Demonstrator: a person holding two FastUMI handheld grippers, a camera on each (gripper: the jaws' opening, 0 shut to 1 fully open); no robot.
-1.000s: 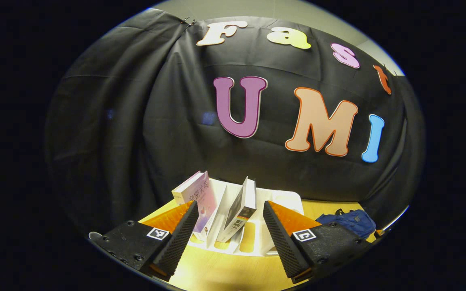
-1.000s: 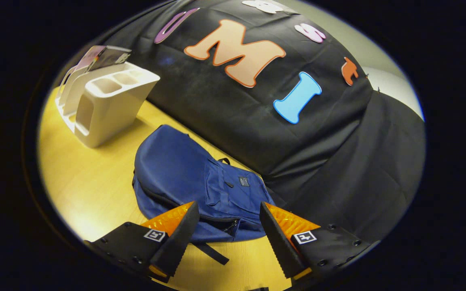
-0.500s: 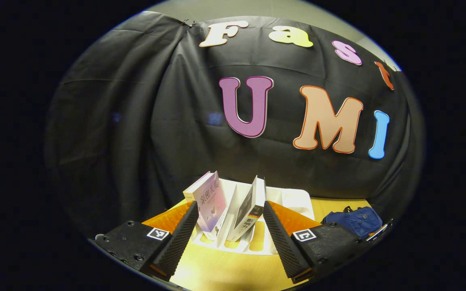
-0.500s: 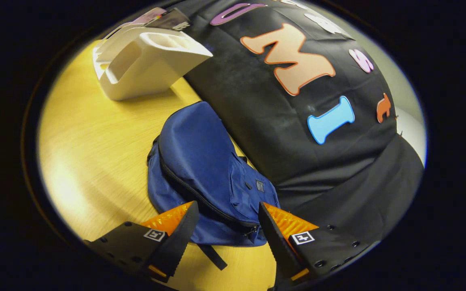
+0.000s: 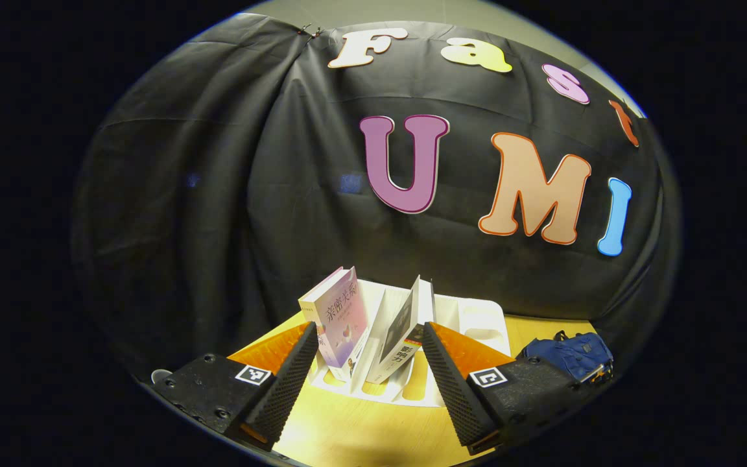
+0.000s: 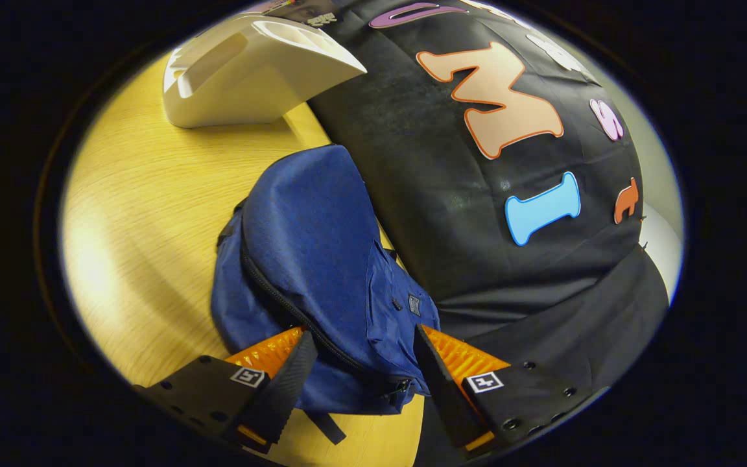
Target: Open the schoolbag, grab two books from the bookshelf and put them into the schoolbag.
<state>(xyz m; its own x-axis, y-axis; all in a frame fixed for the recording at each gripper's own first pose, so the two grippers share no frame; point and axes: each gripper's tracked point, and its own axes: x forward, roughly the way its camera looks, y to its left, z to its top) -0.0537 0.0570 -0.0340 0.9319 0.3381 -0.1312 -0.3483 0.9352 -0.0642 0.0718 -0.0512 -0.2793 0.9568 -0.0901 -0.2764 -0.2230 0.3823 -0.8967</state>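
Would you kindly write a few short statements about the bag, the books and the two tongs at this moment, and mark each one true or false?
1. The blue schoolbag lies on the wooden table with its main zip closed. True.
2. Two books stand in the white bookshelf. True: a pink book and a grey book, both leaning.
3. The right tongs are shut on a book. False: they are open, with their fingers on either side of the schoolbag's near end.
4. The left tongs are open and point at the books. True.
5. One book is already in the schoolbag. False: both are in the bookshelf.
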